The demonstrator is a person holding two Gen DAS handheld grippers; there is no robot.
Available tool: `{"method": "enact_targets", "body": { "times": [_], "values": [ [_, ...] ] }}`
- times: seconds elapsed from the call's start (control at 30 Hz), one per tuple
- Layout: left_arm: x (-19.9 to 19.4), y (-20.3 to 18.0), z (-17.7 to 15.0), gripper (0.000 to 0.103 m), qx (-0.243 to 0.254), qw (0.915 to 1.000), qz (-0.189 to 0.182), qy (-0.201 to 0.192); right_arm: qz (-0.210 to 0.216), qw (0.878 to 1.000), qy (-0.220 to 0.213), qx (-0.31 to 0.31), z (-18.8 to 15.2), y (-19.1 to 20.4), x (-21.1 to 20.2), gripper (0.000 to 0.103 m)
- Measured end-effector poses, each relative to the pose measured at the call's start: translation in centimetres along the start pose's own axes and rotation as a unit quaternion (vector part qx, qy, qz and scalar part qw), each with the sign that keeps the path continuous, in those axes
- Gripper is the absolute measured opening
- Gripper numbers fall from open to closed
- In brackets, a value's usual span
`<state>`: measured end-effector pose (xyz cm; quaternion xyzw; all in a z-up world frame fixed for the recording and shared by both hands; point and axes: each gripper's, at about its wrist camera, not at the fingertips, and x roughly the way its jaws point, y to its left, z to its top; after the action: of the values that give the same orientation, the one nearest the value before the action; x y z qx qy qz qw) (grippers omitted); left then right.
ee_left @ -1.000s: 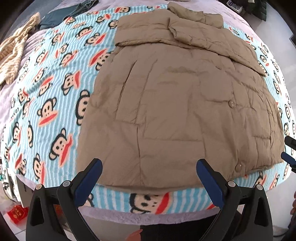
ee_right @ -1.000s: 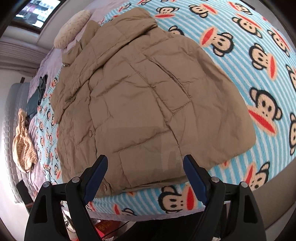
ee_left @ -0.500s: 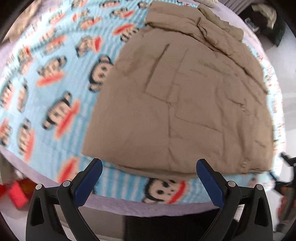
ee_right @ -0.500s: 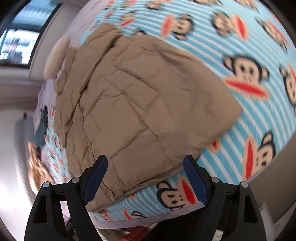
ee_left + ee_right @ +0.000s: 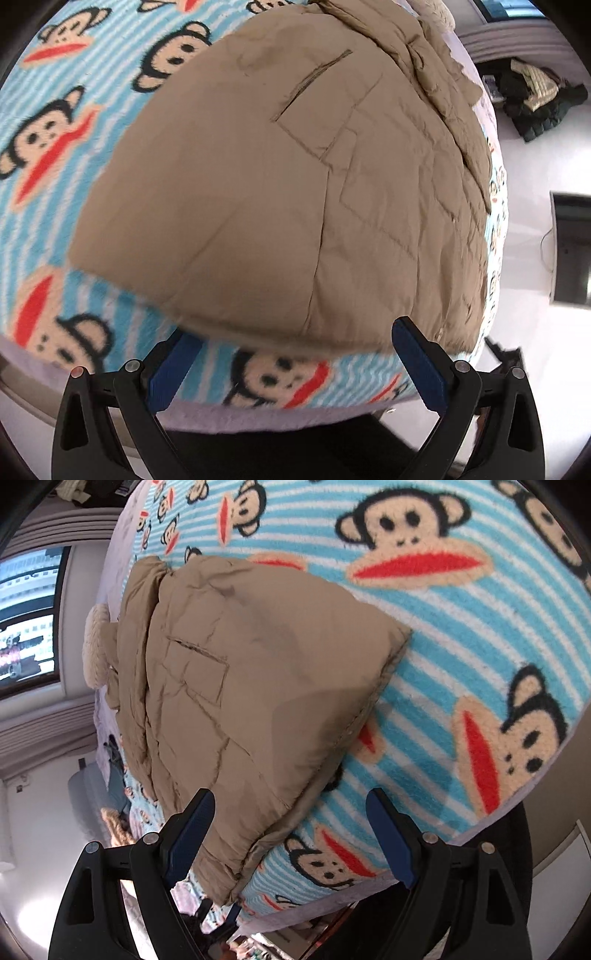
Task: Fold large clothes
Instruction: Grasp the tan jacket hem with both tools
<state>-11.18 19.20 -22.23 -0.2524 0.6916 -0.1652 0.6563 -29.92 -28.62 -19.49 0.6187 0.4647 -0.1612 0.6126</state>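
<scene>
Bed under monkey-print fleece blanket (image 5: 48,122), blue-white stripes; tan quilted jacket (image 5: 280,192) spread flat on it, hem near bed edge. Left view only: dark clothes pile (image 5: 532,99) on pale floor, dark screen (image 5: 570,247). Right view only: window (image 5: 27,616), cream cushion (image 5: 96,644) beside collar. Left tool (image 5: 295,365) and right tool (image 5: 291,834) both gape wide, gripping nothing, at hem.

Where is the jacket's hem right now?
In both wrist views the jacket lies flat on the monkey blanket, its hem at the bed's near edge, just ahead of the open left gripper and right gripper.
</scene>
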Motion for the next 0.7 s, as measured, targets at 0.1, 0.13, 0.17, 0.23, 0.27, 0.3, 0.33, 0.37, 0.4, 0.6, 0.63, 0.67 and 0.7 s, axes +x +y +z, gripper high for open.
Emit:
{"method": "enact_targets", "body": {
  "times": [0.1,0.13,0.17,0.23,0.27,0.3,0.33,0.37,0.4,0.6,0.63,0.67,0.7],
  "values": [
    [0.9,-0.6,1.1,0.101,-0.013,0.9997,-0.023,-0.004,0.006,1.000,-0.001,0.004,0.8,-0.4,0.6,0.086],
    [1.1,-0.9,1.4,0.101,-0.014,0.9994,-0.030,-0.006,0.010,1.000,-0.002,0.006,1.1,-0.4,0.8,0.086],
    [1.3,-1.2,1.6,0.101,-0.014,0.9993,-0.032,-0.007,0.014,1.000,-0.003,0.009,1.2,-0.5,1.0,0.086],
    [1.7,-1.8,2.1,0.101,-0.011,0.9994,-0.033,-0.009,0.031,0.999,-0.006,0.018,1.5,-0.5,1.2,0.086],
    [1.8,-2.1,2.2,0.101,-0.009,0.9994,-0.033,-0.012,0.044,0.999,-0.007,0.022,1.6,-0.4,1.3,0.086],
    [1.9,-2.5,2.4,0.101,-0.007,0.9993,-0.033,-0.015,0.057,0.998,-0.007,0.025,1.8,-0.3,1.4,0.086],
    [1.9,-2.9,2.5,0.100,-0.003,0.9993,-0.034,-0.019,0.068,0.997,-0.005,0.028,1.9,-0.3,1.5,0.086],
    [1.7,-3.1,2.6,0.088,0.000,0.9992,-0.035,-0.022,0.073,0.997,-0.004,0.031,2.0,-0.2,1.6,0.086],
    [1.6,-3.1,2.7,0.067,0.005,0.9991,-0.035,-0.021,0.077,0.996,-0.001,0.034,2.0,-0.1,1.6,0.086],
    [0.4,-3.7,3.4,0.016,0.034,0.9983,-0.042,-0.022,0.060,0.997,0.003,0.050,1.7,-0.2,1.8,0.052],
    [-0.3,-4.0,3.4,0.016,0.042,0.9977,-0.044,-0.029,0.051,0.997,0.009,0.056,1.7,-0.5,2.0,0.026],
    [-0.9,-4.1,3.4,0.016,0.048,0.9972,-0.046,-0.034,0.048,0.997,0.011,0.060,1.6,-0.6,2.1,0.014],
    [-1.5,-4.4,3.3,0.016,0.054,0.9967,-0.047,-0.038,0.051,0.997,0.009,0.061,1.6,-0.6,2.0,0.013]
  ]
}}
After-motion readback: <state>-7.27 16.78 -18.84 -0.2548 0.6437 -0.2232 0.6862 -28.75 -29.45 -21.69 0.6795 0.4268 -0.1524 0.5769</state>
